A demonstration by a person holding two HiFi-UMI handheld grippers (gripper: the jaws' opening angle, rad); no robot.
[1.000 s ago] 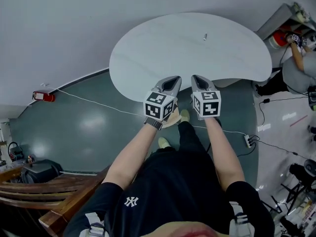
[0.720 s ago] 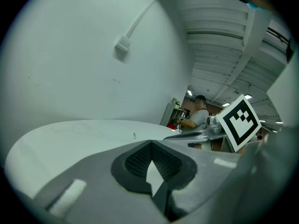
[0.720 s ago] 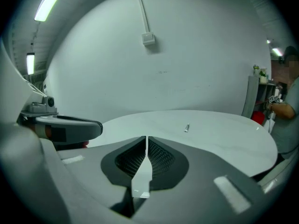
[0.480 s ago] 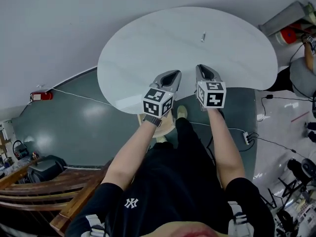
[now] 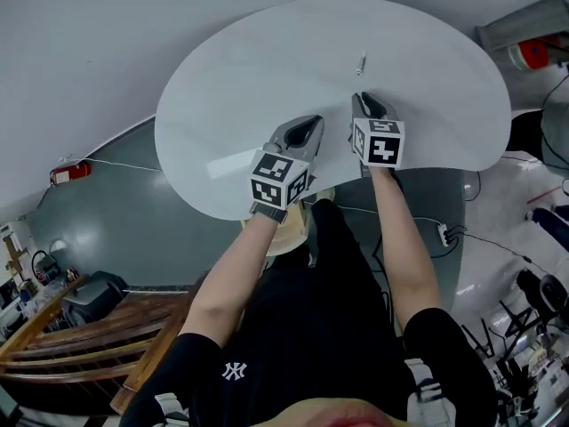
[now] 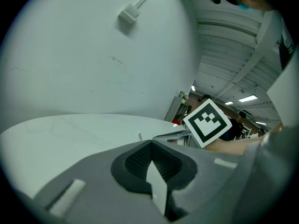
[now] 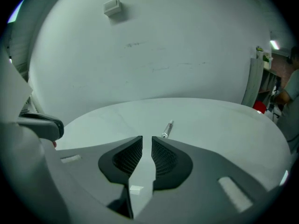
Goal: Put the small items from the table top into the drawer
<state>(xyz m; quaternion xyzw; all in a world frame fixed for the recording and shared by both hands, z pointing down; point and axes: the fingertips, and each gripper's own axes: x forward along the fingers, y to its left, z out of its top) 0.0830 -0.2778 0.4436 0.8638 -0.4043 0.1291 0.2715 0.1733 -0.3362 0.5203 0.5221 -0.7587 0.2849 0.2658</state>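
**A:** Farthest back from the slim item (image 5: 362, 62), over the near part of the table (image 5: 222, 105), is the left gripper (image 5: 308, 124). Its own view shows the jaws pressed together with nothing between them.

**B:** And the right gripper (image 5: 363, 98)?

**A:** Much closer to the item, just short of it and nearly in line with it. Its jaws stand a narrow slit apart and hold nothing; bare table shows through the gap.

**B:** Which way does the item lie from that slit?

**A:** Straight ahead and a touch to the right in the right gripper view. It lies flat on the table, apart from the tips. The long axis runs away from the jaws, leaning slightly right, so the jaws would close across its thin width.

**B:** What is it?

**A:** Possibly a screw or a bit; it's too small to tell.

**B:** So the right one takes it?

**A:** I'd judge so. It needs a wider opening, a short push forward and a small shift right. No drawer shows in any view.
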